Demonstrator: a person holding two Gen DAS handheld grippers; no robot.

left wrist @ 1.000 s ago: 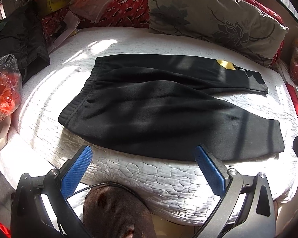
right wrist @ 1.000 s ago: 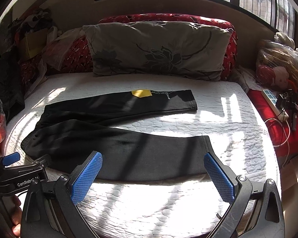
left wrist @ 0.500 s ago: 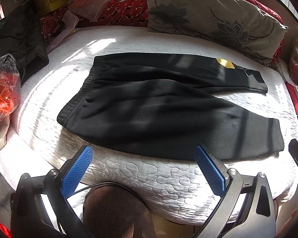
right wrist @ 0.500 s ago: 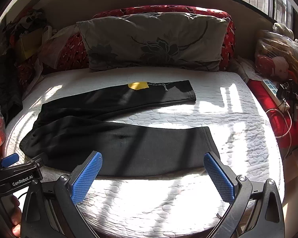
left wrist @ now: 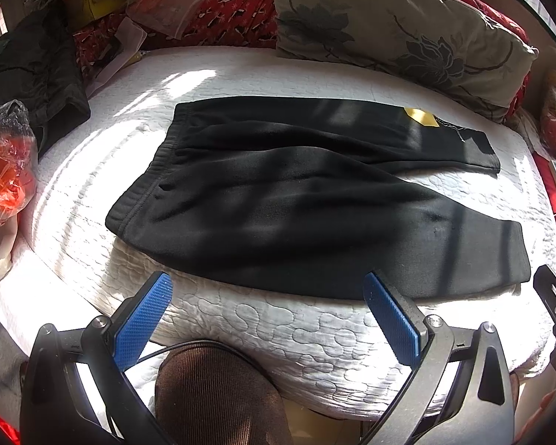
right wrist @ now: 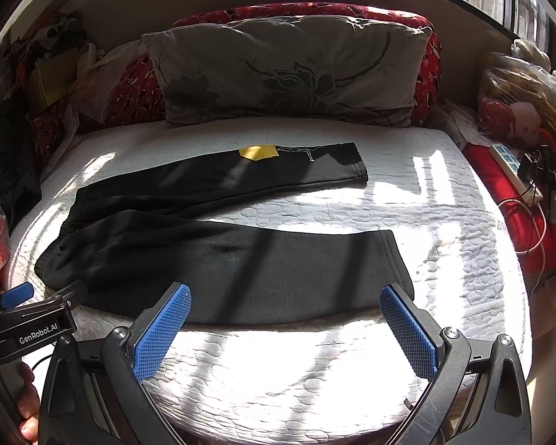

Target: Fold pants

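Nearest in the left wrist view, the left gripper (left wrist: 265, 293) hangs over the front edge of the bed (left wrist: 296, 333), its blue fingers (left wrist: 144, 319) spread wide with nothing between them. A brown corduroy knee (left wrist: 218, 396) shows just below it. The right gripper (right wrist: 283, 311) sits likewise at the bed's near edge, its fingers (right wrist: 407, 330) spread wide and empty. A hand (right wrist: 27, 408) shows at the lower left of the right wrist view, by the left gripper's body.

Just beyond both grippers, the black pants (left wrist: 296, 193) lie flat on the white quilted cover, not touched by either gripper. The waistband (left wrist: 144, 185) is on the left and the two legs run to the right, splaying apart. The near leg's cuff (right wrist: 396, 259) ends close to the right gripper; the far leg (right wrist: 278, 170) carries a yellow patch (right wrist: 257, 152) near its cuff. Sunlight and window shadows stripe the cover.

To the left lie a clear bag with orange contents (left wrist: 5, 170) and dark clothing (left wrist: 29, 85). At the right edge sits a power strip (right wrist: 511, 170) with cables on a red cloth. Farthest back, a grey flowered pillow (right wrist: 289, 70) leans on a red cushion (right wrist: 315, 13) under the window.
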